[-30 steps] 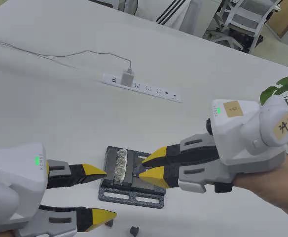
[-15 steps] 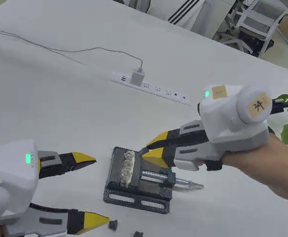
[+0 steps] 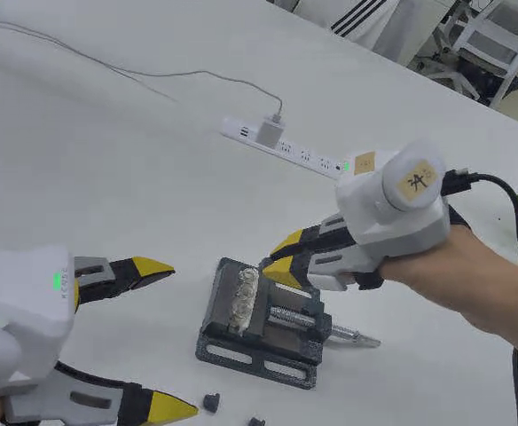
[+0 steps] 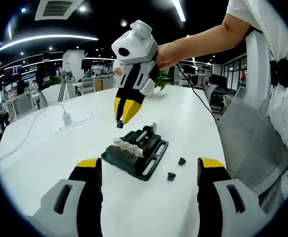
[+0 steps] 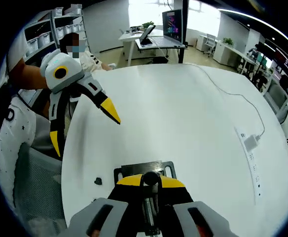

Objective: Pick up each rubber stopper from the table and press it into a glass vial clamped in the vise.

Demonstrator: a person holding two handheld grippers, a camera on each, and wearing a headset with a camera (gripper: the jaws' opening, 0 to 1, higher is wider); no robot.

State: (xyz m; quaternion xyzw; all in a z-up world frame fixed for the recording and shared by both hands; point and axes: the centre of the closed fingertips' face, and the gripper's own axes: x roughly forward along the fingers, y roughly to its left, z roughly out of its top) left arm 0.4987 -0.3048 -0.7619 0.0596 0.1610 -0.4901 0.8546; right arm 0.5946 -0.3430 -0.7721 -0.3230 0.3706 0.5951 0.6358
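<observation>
Pinches a stopper [image 4: 119,125] between the yellow tips of the right hand-held gripper [image 3: 268,266]: a small, dark rubber plug, round as seen in the right gripper view. Holds it in the air above the vise [image 3: 259,328], close over the vials [image 3: 244,297] but apart from them. Spreads the left hand-held gripper [image 3: 175,337] wide, with nothing between the jaws, at the left of the vise. Clamps a short row of clear glass vials in the dark matte vise, with a shiny metal screw at its right. Has two loose stoppers [image 3: 211,402] on the white, smooth tabletop [image 3: 108,177], just in front of the vise, toward the edge on the person's side.
</observation>
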